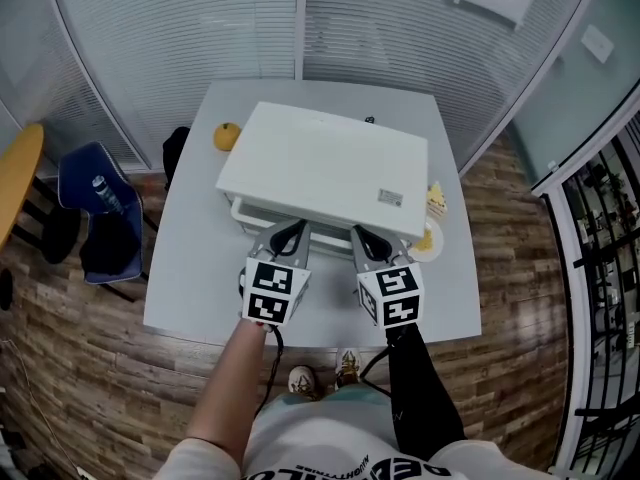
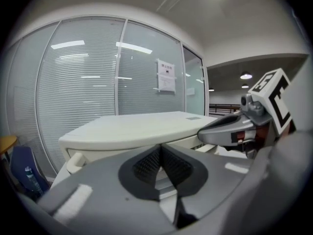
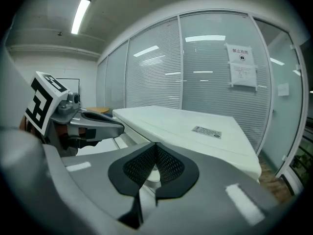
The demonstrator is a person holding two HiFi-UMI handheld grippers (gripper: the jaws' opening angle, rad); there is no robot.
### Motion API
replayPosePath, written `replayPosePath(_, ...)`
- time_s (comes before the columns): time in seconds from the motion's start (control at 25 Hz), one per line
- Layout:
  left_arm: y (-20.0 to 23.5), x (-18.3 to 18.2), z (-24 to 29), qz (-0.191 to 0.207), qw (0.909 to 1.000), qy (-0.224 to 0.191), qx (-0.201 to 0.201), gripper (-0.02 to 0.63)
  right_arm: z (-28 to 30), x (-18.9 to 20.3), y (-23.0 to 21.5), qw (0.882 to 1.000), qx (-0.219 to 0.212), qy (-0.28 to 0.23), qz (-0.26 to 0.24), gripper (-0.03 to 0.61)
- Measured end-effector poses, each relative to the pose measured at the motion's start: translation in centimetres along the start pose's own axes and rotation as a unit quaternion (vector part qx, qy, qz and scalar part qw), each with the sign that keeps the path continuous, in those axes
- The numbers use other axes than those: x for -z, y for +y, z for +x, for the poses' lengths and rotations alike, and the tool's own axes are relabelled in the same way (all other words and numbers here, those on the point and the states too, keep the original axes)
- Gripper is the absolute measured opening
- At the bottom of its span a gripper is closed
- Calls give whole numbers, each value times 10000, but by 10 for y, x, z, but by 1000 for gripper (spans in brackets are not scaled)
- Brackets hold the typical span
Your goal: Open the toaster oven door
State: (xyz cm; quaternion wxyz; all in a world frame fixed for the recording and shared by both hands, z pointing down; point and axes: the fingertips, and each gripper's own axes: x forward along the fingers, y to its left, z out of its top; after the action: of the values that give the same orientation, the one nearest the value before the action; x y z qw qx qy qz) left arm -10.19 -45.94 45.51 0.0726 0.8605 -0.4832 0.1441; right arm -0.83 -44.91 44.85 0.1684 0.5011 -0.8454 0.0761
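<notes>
An orange [image 1: 227, 136] sits far left on a white table [image 1: 190, 278]. A plate [image 1: 433, 249] with cake [image 1: 435, 202] lies near its right edge. A blue chair [image 1: 85, 173] beside the table holds a bottle [image 1: 106, 194].

Bright, even indoor light comes from a long white ceiling tube [image 3: 80, 14] at the upper left of the right gripper view, and its reflections streak the slatted glass wall [image 3: 205, 72]. Shadows are faint. Both gripper views bow towards dark, rounded edges. The grey left tool [image 2: 161, 146] and right tool [image 3: 155, 145] look soft up close.
</notes>
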Motion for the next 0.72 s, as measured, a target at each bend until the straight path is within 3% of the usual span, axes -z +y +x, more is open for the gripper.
replayPosePath(0.12,0,2,-1,-134,9999,21,21,58,0,1,1,10000,-3,50,-40,2)
replayPosePath(0.72,-13,27,-35,7,9999,124,107,58,-23,23,40,9981,-61,301,-526,2)
